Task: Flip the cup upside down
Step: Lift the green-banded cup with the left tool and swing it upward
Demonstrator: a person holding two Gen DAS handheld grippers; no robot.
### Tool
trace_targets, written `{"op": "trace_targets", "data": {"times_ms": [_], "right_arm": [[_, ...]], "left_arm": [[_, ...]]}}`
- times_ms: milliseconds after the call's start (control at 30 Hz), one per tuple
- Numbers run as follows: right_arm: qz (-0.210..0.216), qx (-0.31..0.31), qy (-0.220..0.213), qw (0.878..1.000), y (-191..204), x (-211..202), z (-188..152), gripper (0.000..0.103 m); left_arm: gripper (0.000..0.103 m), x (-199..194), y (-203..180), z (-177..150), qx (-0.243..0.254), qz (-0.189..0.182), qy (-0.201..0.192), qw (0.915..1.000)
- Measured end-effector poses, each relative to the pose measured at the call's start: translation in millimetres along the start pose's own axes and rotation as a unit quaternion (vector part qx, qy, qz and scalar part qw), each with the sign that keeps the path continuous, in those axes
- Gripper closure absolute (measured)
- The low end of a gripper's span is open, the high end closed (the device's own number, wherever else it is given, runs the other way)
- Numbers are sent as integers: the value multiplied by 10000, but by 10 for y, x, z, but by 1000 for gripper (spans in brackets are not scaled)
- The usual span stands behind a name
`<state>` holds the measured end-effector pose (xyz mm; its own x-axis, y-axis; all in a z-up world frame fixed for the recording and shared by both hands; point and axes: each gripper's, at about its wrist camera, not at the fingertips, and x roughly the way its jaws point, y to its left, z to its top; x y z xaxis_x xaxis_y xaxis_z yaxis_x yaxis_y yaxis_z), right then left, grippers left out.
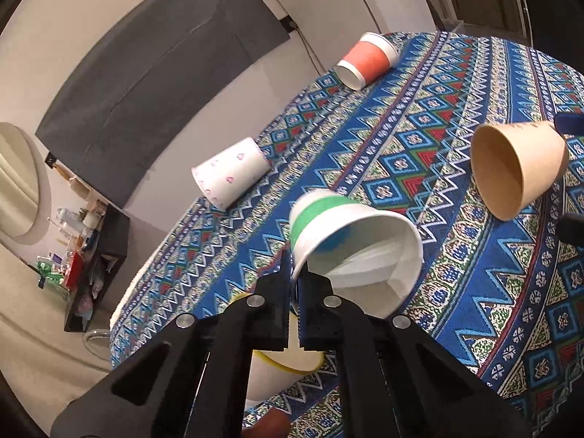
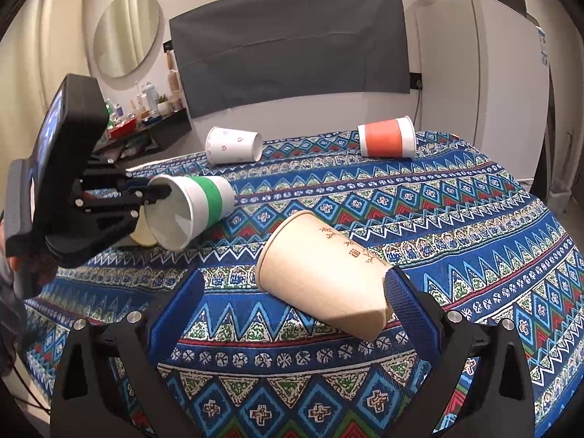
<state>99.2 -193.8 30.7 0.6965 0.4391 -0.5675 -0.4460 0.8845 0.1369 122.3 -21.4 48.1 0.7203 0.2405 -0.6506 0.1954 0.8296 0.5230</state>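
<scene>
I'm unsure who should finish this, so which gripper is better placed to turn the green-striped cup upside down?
Left. The left gripper is already shut on the rim of the green-striped cup, holding it tilted above the tablecloth. The right gripper is open, one finger beside the brown paper cup.

Left gripper (image 1: 295, 273): jaws nearly closed, pinched on the rim wall of the green-banded cup (image 1: 350, 241), one finger outside the wall and one inside the mouth.
Left gripper, right wrist view (image 2: 157, 191): body held sideways, fingers pointing right, cup lifted clear of the desk (image 2: 456, 219) and tilted with its mouth toward the lower left.
Holder's hand: only partly visible at the left frame edge behind the left gripper body; grip cannot be made out.
Right gripper (image 2: 292, 288): jaws spread wide, low over the desk.
Right gripper fingers (image 2: 401, 292): right finger touching or just beside the base end of the tan cup (image 2: 321, 277); left finger well apart from it.
</scene>
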Motion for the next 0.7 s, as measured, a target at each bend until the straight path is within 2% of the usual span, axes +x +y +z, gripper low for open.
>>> {"op": "trace_targets", "data": {"times_ms": [400, 700], "right_arm": [[33, -53, -110, 9999, 85, -188, -15, 8], [-89, -83, -217, 9997, 113, -467, -96, 8]], "left_arm": [[99, -418, 56, 15, -140, 192, -237, 9994], [99, -828, -125, -111, -87, 373, -455, 9982]]}}
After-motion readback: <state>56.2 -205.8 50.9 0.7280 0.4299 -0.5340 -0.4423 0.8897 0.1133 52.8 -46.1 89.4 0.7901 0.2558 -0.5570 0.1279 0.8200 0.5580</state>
